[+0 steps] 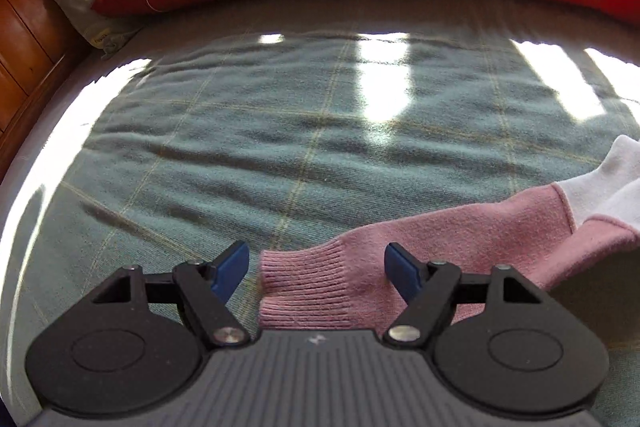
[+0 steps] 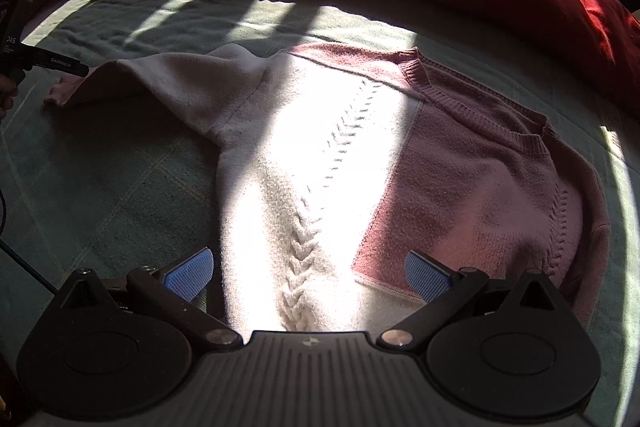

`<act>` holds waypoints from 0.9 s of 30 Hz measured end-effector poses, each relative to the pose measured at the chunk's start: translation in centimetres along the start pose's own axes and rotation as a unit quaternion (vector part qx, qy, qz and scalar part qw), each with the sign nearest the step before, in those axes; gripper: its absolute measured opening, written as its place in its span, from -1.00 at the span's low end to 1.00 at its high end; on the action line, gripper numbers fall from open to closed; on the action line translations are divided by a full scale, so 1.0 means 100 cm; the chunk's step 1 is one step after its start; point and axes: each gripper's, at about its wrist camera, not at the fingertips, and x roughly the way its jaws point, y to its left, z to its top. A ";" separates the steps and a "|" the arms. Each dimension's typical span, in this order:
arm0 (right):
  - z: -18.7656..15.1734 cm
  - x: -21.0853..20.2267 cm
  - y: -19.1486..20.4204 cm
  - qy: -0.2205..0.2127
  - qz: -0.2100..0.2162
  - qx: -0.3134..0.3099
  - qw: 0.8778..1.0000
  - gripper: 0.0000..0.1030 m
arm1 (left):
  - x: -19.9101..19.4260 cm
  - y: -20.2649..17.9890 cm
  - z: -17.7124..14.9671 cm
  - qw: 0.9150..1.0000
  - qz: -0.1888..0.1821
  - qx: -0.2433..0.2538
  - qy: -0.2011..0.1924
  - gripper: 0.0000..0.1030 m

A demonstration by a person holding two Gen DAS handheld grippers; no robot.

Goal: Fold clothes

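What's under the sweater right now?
The pink and white sweater lies flat on the green plaid blanket. The blanket shows all around it; whatever lies beneath the sweater's body is covered, so I can't tell.

Both wrist views look low and close across the bed blanket [image 1: 240, 131], sharing the sweater [image 2: 320, 155].

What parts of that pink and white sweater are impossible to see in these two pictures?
- Hem: in the right wrist view, the right gripper covers the sweater's bottom edge.
- Far sleeve: folded out of sight there.
- Body: the left wrist view's edge cuts it off, showing only one sleeve.
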 end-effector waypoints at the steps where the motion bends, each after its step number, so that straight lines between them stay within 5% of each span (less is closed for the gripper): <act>1: 0.001 0.000 0.000 -0.004 0.009 0.002 1.000 1.00 | -0.002 -0.004 -0.001 1.000 -0.008 0.005 -0.004 0.46; 11: 0.036 0.009 0.029 -0.005 0.087 -0.056 0.995 1.00 | -0.021 -0.039 -0.012 0.994 -0.090 0.056 -0.040 0.52; 15: 0.052 0.017 0.043 0.011 0.102 -0.080 0.992 1.00 | -0.006 -0.035 -0.023 0.994 -0.102 0.038 0.006 0.56; 21: 0.088 0.025 0.071 0.019 0.132 -0.158 0.978 0.95 | -0.032 -0.011 -0.037 0.996 -0.090 -0.009 -0.027 0.59; 27: 0.153 0.044 0.108 -0.002 0.170 -0.254 0.952 0.55 | -0.044 0.003 -0.047 0.997 -0.072 0.005 -0.037 0.60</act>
